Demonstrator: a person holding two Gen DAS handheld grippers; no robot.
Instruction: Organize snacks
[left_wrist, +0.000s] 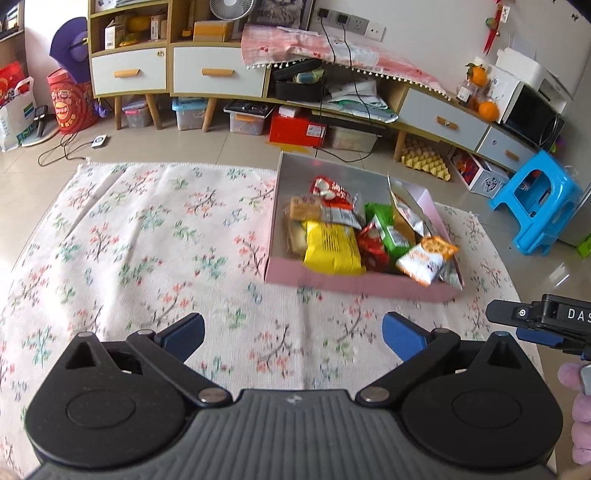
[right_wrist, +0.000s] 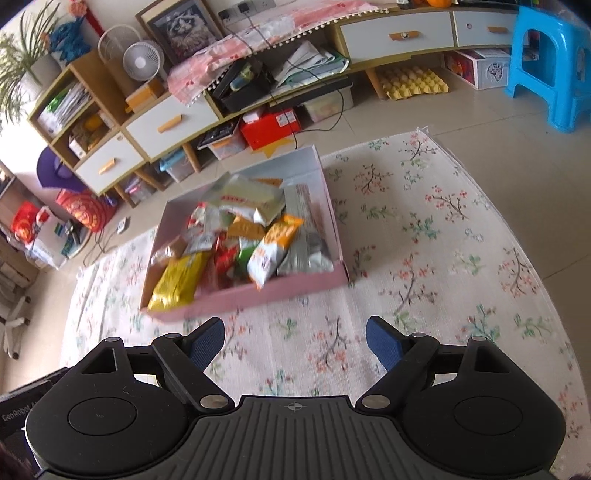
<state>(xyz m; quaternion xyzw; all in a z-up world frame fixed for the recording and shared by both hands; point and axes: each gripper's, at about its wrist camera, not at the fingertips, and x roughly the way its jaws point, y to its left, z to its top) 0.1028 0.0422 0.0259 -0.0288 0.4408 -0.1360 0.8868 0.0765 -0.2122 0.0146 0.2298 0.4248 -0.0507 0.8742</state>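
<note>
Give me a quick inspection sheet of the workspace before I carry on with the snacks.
Surface: floral rug on a tiled floor; no loose packets seen on it.
Job's things: pink box on the rug, open, piled with snack packets, among them a yellow packet and an orange-and-white packet.
Clutter: nothing seen on the rug beside the box.
Grippers: left gripper open and empty, above the rug short of the box; right gripper likewise.
Cables: black cable on the tiles beyond the rug; more hang from the wall sockets over the cabinet.
Surroundings: low cabinet with bins beneath, blue stool, yellow egg tray.
</note>
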